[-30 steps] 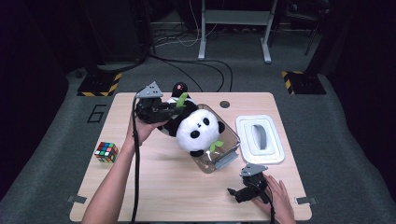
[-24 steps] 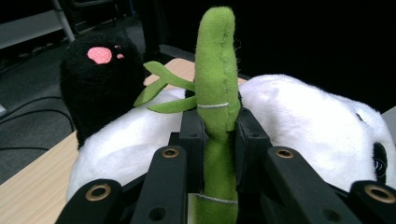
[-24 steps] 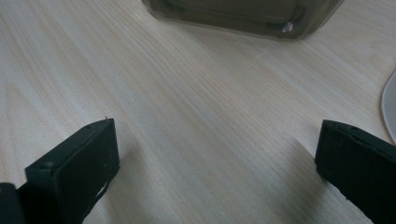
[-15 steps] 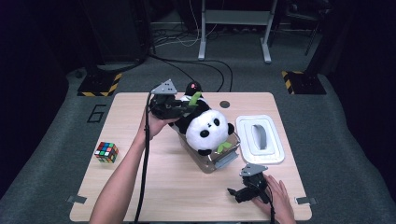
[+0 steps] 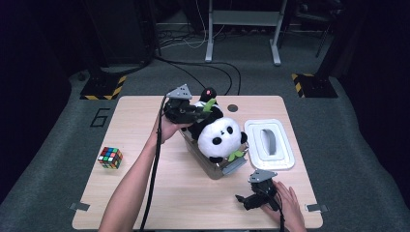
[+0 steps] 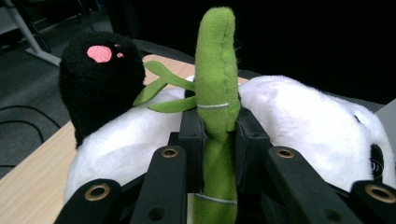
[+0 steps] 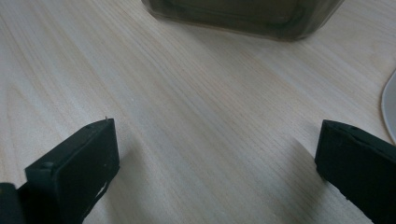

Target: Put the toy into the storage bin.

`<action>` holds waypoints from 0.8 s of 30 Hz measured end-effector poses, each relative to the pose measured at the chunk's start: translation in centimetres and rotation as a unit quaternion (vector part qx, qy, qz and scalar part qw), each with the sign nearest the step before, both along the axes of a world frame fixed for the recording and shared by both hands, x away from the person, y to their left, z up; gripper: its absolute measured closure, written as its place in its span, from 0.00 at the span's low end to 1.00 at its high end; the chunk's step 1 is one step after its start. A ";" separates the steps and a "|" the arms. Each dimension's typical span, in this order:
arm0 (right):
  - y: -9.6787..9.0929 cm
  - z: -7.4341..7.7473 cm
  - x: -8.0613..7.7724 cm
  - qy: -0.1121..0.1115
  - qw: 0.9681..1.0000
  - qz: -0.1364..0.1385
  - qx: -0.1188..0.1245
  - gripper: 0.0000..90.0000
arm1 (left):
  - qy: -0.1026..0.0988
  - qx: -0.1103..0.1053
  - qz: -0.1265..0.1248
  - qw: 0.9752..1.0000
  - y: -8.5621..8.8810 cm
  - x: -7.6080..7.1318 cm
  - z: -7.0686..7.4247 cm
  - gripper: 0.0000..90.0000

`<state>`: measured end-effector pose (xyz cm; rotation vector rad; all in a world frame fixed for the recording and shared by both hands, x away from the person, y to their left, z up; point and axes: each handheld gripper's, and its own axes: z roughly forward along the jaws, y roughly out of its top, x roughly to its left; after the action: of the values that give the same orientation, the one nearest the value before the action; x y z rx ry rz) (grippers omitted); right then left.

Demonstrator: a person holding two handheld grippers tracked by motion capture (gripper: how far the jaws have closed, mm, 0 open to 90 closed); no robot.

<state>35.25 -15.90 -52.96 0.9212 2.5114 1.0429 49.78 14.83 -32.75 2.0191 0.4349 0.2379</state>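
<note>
High view: "6" (image 5: pixel 100 118) beside table (image 5: pixel 145 193); left gripper (image 6: pixel 216 135) jaws clamping panda's bamboo (image 6: pixel 215 93); right gripper (image 5: pixel 245 201) jaws apart.

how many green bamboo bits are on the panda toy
2 show. One bamboo stalk is clamped between the left gripper's jaws at the panda's far end; one leafy sprig sits by its face over the grey box. Others may be hidden underneath.

The panda plush (image 5: pixel 220 137) covers most of the clear box (image 5: pixel 227 166) beneath it, so the box's inside cannot be seen. In the left gripper view, the green bamboo stalk (image 6: pixel 215 93) runs off the bottom edge below the panda.
</note>
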 end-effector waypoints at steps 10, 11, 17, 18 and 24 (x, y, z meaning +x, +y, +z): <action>0.0 0.0 0.0 0.001 1.000 -0.001 0.000 0.00 | 0.020 0.014 0.002 1.000 -0.6 1.0 -1.8 0.84; 0.0 0.0 0.0 0.001 1.000 -0.001 0.000 0.00 | 0.024 0.015 0.004 1.000 -0.6 1.2 -2.0 0.84; 0.0 0.0 0.0 0.000 1.000 -0.002 0.000 0.00 | 0.030 0.016 0.000 0.999 -0.8 1.4 -2.6 0.83; 0.0 0.0 0.0 0.000 1.000 -0.002 0.000 0.00 | 0.030 0.017 0.000 0.999 -0.9 1.4 -2.7 0.82; 0.0 0.0 0.0 0.001 1.000 -0.002 0.000 0.00 | 0.034 0.022 0.007 0.999 -1.2 1.1 -2.7 0.71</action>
<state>35.22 -15.88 -52.96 0.9263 2.5097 1.0413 50.89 13.61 -35.44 2.0728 0.4914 0.1894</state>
